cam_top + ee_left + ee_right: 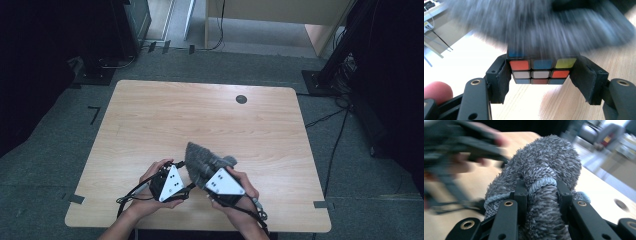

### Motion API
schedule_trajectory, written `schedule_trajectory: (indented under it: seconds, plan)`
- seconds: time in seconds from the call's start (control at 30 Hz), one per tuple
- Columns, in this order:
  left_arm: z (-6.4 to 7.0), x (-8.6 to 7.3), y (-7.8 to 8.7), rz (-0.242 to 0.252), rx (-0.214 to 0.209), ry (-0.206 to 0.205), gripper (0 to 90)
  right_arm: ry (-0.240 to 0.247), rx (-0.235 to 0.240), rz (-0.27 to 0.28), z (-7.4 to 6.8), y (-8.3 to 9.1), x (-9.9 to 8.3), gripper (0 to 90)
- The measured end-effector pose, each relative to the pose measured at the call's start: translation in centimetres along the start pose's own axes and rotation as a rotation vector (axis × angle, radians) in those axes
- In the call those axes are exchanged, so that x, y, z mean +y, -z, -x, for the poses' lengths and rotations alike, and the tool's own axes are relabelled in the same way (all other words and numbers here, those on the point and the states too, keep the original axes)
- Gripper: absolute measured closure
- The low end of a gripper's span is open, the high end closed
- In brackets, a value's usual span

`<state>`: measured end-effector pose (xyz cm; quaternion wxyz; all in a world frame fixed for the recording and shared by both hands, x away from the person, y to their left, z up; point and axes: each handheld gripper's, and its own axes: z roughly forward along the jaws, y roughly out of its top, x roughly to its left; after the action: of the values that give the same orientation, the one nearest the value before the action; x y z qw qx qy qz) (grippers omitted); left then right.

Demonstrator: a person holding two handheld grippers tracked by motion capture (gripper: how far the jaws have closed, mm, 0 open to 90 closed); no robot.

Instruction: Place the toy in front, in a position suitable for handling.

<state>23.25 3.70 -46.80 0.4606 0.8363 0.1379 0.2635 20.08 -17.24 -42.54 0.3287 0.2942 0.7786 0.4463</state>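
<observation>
Between the left hand-held gripper's (541,72) clamped jaws sits a puzzle cube (540,71), above the desk (150,115). Beside it, the right hand-held gripper (541,192) pinches a grey fluffy cloth (544,167) brushing the cube; hard wiping could twist the cube loose.

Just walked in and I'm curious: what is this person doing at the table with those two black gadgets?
A person at a wooden table holds a hand-held claw in each hand. The left claw is clamped on a Rubik's cube by two opposite sides. The right claw grips a fluffy grey cloth, bunched between its jaws. The cloth is held right against the cube, blurred in the left gripper view, so it looks like the cube is being wiped.
</observation>
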Motion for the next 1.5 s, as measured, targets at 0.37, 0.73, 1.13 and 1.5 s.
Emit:
schedule_trajectory:
  seconds: [0.37, 0.73, 1.13, 1.5]
  plan:
    - [-1.5, -0.2, 1.4, 0.137, -0.109, 0.107, 34.8, -0.216, 0.091, 0.069, 3.2, 0.5, -1.4, 70.0]
    - [-0.8, 0.0, 1.2, 0.11, -0.068, 0.032, 34.8, -0.293, 0.115, 0.112, 3.9, 1.0, -1.5, 69.8]
    - [-1.7, 0.0, 1.8, 0.145, -0.077, 0.079, 34.8, -0.354, 0.06, 0.055, 5.0, 1.0, -2.0, 69.3]
    - [-1.4, 0.0, 1.7, 0.134, -0.066, 0.058, 34.8, -0.234, 0.127, 0.062, 2.5, 0.4, -0.9, 68.6]
